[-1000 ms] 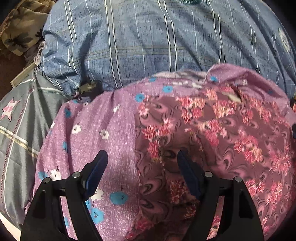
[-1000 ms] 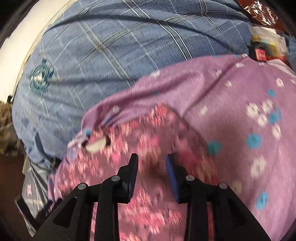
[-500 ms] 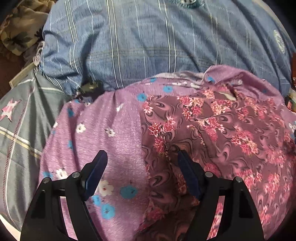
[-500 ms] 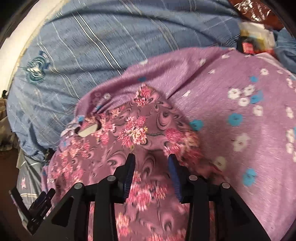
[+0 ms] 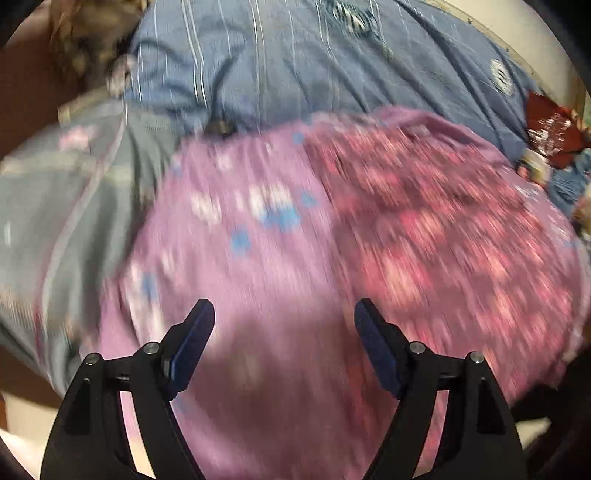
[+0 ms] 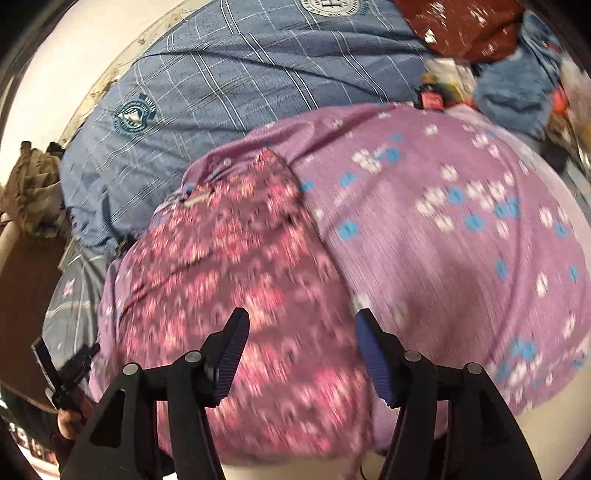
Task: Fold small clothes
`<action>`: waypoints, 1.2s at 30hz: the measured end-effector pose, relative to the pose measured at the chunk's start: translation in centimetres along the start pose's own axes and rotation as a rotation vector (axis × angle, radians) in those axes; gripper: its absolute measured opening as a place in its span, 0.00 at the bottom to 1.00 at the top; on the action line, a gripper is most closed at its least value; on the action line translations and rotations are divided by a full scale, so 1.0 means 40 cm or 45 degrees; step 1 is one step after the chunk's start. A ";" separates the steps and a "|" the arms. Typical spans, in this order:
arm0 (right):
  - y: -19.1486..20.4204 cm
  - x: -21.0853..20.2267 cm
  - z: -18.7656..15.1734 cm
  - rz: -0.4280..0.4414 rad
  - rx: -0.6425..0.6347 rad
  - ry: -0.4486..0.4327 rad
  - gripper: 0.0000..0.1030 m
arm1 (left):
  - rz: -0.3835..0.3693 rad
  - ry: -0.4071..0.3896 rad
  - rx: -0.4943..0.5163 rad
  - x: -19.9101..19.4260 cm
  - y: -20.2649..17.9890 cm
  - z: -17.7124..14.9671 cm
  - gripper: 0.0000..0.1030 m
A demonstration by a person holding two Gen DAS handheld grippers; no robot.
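A small dark-pink flowered garment (image 5: pixel 436 236) (image 6: pixel 236 280) lies folded on a lilac cloth with white and blue flowers (image 5: pixel 243 236) (image 6: pixel 461 229). My left gripper (image 5: pixel 284 332) is open and empty, raised above the lilac cloth just left of the garment's edge. My right gripper (image 6: pixel 301 339) is open and empty, above the garment's right edge. The left gripper also shows at the far left of the right wrist view (image 6: pixel 62 373). Both views are blurred by motion.
A blue checked sheet (image 5: pixel 332 66) (image 6: pixel 229 81) covers the surface behind. A grey star-print cloth (image 5: pixel 62 199) lies at the left. A dark-red packet (image 6: pixel 461 26) and other clutter sit at the back right. A camouflage cloth (image 6: pixel 29 188) lies far left.
Both grippers have pulled back and up from the flowered garment. The right gripper's jaws have opened wider. The left gripper has shifted left over the lilac cloth.
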State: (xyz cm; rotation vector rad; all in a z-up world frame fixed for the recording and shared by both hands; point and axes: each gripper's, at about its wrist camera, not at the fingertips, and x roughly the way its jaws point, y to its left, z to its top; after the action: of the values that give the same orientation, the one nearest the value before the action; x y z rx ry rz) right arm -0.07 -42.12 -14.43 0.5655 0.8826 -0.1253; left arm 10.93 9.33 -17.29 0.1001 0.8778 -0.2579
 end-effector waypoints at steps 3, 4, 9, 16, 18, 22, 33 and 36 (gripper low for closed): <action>-0.056 -0.015 -0.056 0.025 0.044 0.019 0.60 | -0.081 0.112 -0.025 -0.023 -0.020 -0.107 0.76; -0.079 -0.017 -0.075 0.041 0.075 0.033 0.60 | -0.096 0.150 -0.035 -0.028 -0.029 -0.142 0.76; -0.136 -0.013 -0.142 0.104 0.154 0.111 0.62 | -0.197 0.246 -0.056 -0.051 -0.082 -0.228 0.55; -0.133 0.068 -0.289 0.122 0.150 0.320 0.62 | -0.179 0.362 -0.090 -0.043 -0.099 -0.299 0.53; -0.125 0.095 -0.316 0.085 0.142 0.363 0.62 | -0.179 0.393 -0.140 -0.035 -0.088 -0.306 0.53; -0.098 0.157 -0.347 -0.009 0.120 0.397 0.65 | -0.162 0.399 -0.200 -0.038 -0.069 -0.315 0.60; -0.063 0.158 -0.353 0.047 0.025 0.430 0.03 | -0.186 0.377 -0.142 0.005 -0.077 -0.309 0.60; -0.042 0.081 -0.337 0.163 -0.027 0.410 0.03 | -0.220 0.377 -0.158 0.011 -0.070 -0.304 0.44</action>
State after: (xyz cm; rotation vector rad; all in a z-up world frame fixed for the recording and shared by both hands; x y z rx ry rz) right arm -7.95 -36.19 -24.33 0.6309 1.1549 0.0941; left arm 1.37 8.87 -25.29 -0.0552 1.1971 -0.3544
